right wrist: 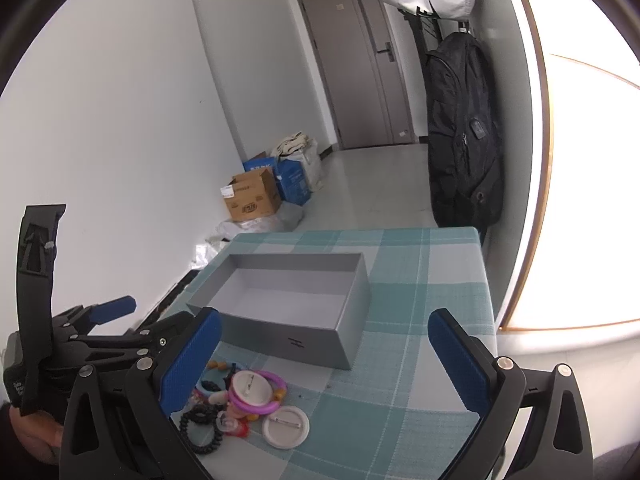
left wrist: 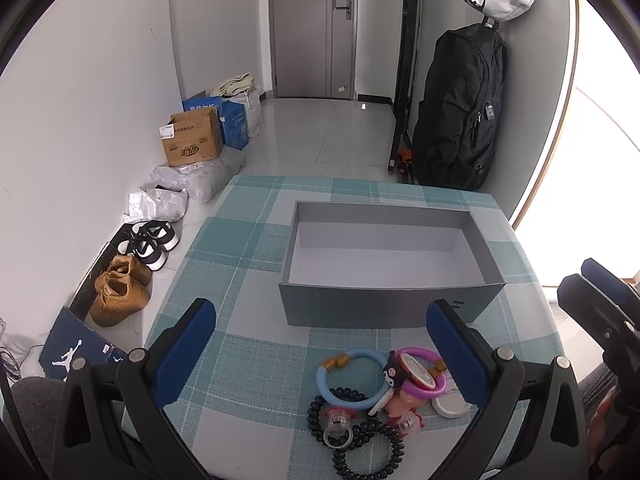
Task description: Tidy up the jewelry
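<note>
Left wrist view: both hand-held grippers, left (left wrist: 320,344) and right (right wrist: 324,350), spread, empty; grey box (left wrist: 384,304) empty; jewelry pile (left wrist: 372,396) unsorted on tabletop (left wrist: 240,248); nothing stowed yet.

In front of you, the woven teal-and-white checked tablecloth (left wrist: 248,248) looks like coarse, matt fabric. The open grey rectangular cardboard box (left wrist: 384,308) has smooth matt walls and a paler paper-like lining. Your left gripper (left wrist: 320,344) and right gripper (right wrist: 324,352) are matt black plastic with shiny metal pivot pins, and their blue finger pads (right wrist: 192,364) show a fine dimpled, rubbery texture. The light blue ring bracelet (left wrist: 348,380) and pink ring bracelet (right wrist: 256,396) look like smooth, glossy plastic. The black spiral hair tie (left wrist: 360,452) is shiny coiled plastic. The round white pin badge (right wrist: 286,426) shows a smooth pale back with a thin metal pin.
</note>
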`<state>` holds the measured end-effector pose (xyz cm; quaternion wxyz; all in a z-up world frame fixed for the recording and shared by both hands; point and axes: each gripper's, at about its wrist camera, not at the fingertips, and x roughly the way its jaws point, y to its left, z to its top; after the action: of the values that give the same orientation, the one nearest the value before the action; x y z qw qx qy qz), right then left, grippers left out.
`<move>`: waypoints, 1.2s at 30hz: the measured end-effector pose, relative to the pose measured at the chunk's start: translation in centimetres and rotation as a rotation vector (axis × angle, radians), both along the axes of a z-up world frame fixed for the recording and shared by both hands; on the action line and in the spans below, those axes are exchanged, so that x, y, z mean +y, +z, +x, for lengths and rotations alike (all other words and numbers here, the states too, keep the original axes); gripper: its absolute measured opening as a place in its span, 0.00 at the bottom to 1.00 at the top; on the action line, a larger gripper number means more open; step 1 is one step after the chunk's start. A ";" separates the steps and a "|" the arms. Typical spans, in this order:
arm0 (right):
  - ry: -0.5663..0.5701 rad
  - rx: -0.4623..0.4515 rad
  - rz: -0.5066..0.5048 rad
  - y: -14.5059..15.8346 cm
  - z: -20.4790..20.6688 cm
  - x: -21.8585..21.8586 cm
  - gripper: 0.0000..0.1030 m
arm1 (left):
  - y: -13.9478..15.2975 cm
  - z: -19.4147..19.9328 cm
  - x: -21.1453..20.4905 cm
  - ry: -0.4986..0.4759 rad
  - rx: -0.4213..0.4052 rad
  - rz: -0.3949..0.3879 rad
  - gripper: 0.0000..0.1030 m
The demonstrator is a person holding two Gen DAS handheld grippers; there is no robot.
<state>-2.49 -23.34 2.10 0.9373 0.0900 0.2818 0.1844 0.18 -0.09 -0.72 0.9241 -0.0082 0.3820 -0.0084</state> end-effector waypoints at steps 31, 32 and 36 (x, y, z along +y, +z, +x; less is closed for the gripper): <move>-0.019 0.094 0.086 -0.6 1.0 -1.1 1.00 | -1.3 -0.2 0.4 -0.201 0.133 -0.178 0.99; -0.023 0.112 0.089 -0.7 1.1 -1.2 1.00 | -1.4 -0.3 0.6 -0.215 0.160 -0.196 0.99; -0.013 0.177 0.120 -1.3 1.8 -1.5 1.00 | -2.3 -0.8 0.7 -0.268 0.258 -0.220 0.99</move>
<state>-0.68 -24.83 0.80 0.9028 0.1638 0.3515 0.1859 -0.67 0.59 -3.06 0.8518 -0.0589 0.4914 -0.1717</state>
